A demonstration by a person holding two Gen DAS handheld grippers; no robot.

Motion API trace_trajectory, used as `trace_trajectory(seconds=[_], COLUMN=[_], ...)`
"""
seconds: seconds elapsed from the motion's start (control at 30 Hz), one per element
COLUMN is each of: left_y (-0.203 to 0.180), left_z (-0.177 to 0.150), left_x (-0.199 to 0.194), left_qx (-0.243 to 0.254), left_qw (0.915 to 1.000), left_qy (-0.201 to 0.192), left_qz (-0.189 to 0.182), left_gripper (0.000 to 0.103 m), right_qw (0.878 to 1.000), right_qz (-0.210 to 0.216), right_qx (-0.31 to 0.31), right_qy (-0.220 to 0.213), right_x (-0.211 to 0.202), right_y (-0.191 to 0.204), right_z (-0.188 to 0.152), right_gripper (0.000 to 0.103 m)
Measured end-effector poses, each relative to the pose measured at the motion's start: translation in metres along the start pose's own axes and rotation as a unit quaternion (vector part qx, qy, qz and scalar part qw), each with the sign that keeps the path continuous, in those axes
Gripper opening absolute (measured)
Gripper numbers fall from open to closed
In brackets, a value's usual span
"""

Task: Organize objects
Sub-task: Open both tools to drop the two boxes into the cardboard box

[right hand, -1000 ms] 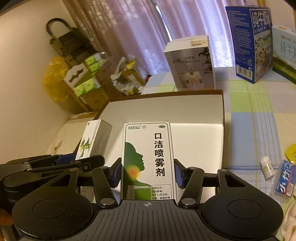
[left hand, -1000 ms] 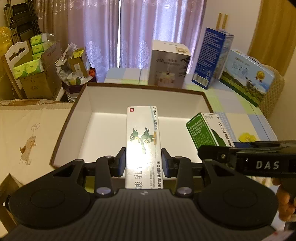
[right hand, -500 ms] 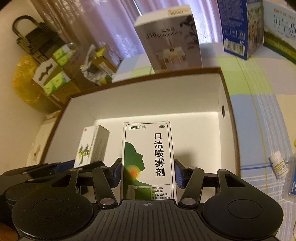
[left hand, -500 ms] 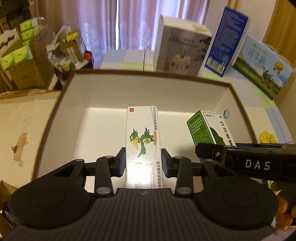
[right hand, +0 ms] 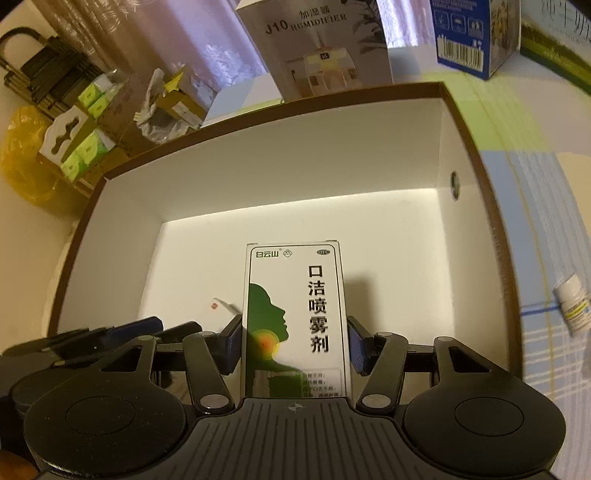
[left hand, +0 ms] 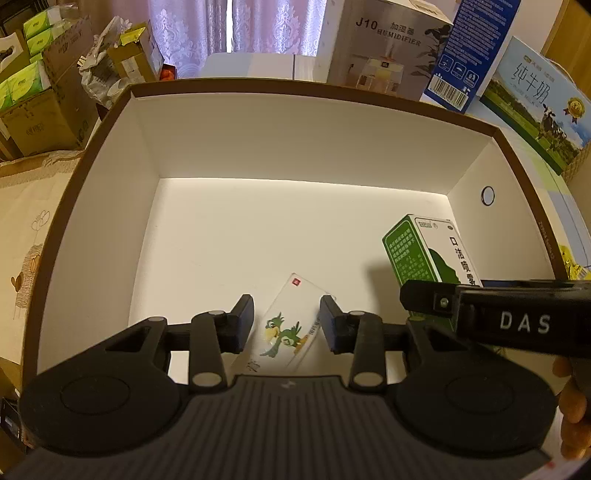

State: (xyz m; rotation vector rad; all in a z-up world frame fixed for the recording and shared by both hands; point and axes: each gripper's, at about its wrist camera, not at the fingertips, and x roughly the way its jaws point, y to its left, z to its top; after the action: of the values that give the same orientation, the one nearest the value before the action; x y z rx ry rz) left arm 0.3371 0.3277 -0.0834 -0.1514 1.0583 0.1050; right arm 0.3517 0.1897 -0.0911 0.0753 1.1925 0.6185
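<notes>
White parrot carton (left hand: 286,334) loose between left tool (left hand: 286,323) pads

Sheer lilac curtains (left hand: 236,26) hang at the far side of the room, with bright daylight showing through a gap between them. A plain pale wall (right hand: 22,206) runs along the left. At far left, cardboard cartons (left hand: 40,114) are stacked with green tissue packs (left hand: 22,85) on them, beside crumpled wrapping and a yellow plastic bag (right hand: 22,162). Dark folding chairs (right hand: 40,70) lean against the wall. A cream cloth with a cartoon print (left hand: 26,258) covers a low surface at near left. The table (right hand: 543,229) on the right wears a cloth checked in blue, green and cream. The light is warm and dim.
</notes>
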Motion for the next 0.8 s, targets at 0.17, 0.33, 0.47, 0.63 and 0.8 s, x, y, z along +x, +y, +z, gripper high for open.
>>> trace_trajectory(seconds=[0.17, 0.33, 0.47, 0.63, 0.8], left_y=[0.008, 0.013, 0.011, 0.007, 0.001], left_z=[0.0, -0.003, -0.007, -0.012, -0.015], left_x=[-0.005, -0.014, -0.022, -0.035, -0.053], left_qx=[-0.004, -0.006, -0.001, 0.001, 0.002], left_qw=[0.9999, 0.9998, 0.9997, 0.9997, 0.9996], left_qy=[0.0, 0.001, 0.003, -0.001, -0.014], left_qz=[0.011, 0.017, 0.023, 0.024, 0.023], left_gripper=[0.05, 0.064, 0.068, 0.075, 0.076], right_qw=[0.999, 0.998, 0.996, 0.995, 0.994], right_qz=[-0.007, -0.007, -0.004, -0.001, 0.002], right_qx=[-0.041, -0.068, -0.085, -0.1, -0.102], right_qy=[0.004, 0.003, -0.002, -0.012, -0.026], right_x=[-0.004, -0.016, -0.027, -0.042, -0.061], right_y=[0.008, 0.013, 0.017, 0.024, 0.025], right_z=[-0.007, -0.019, -0.027, -0.034, -0.04], right_gripper=[0.054, 0.054, 0.054, 0.054, 0.054])
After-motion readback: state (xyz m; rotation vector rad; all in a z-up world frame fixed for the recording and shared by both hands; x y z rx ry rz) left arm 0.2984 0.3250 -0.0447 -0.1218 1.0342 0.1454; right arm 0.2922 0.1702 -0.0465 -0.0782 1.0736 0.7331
